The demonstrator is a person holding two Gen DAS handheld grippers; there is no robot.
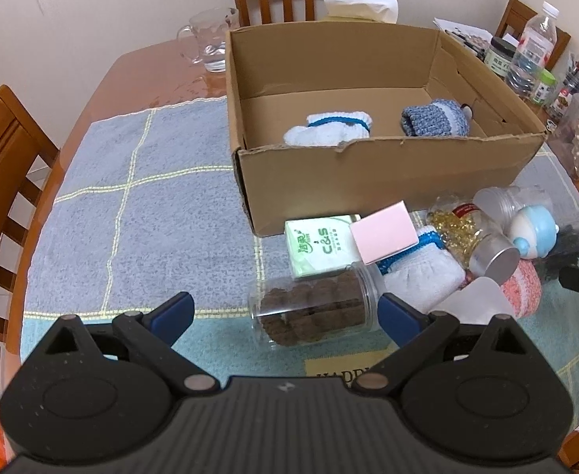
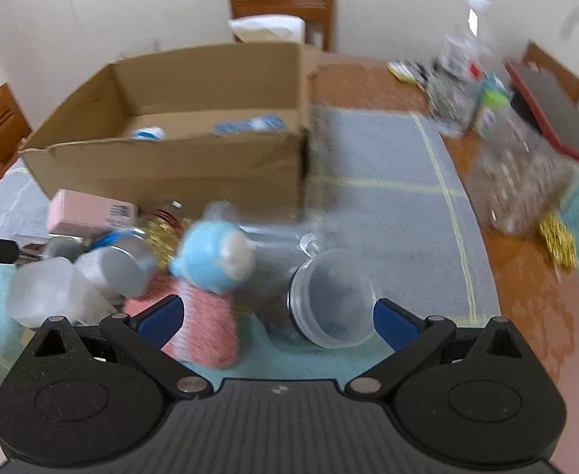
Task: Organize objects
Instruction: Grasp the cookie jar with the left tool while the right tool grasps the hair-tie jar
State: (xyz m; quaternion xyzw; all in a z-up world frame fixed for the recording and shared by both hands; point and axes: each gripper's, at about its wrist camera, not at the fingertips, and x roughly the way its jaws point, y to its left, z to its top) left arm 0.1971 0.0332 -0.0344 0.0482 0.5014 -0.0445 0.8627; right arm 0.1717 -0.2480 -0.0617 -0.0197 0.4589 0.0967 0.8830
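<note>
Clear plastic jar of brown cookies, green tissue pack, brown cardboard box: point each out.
Clear plastic jar of brown cookies [image 1: 313, 310], left wrist view, middle of its side.
Green tissue pack [image 1: 321, 245], left wrist view, printed face.
Brown cardboard box [image 1: 368, 181], left wrist view, front wall.

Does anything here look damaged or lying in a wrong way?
Yes. The cardboard box has a torn, ragged front rim. In front of it, the jar of brown pieces and the jar of gold pieces lie on their sides in a pile.

Both wrist views toward cardboard box [image 1: 368, 173] (shared)
</note>
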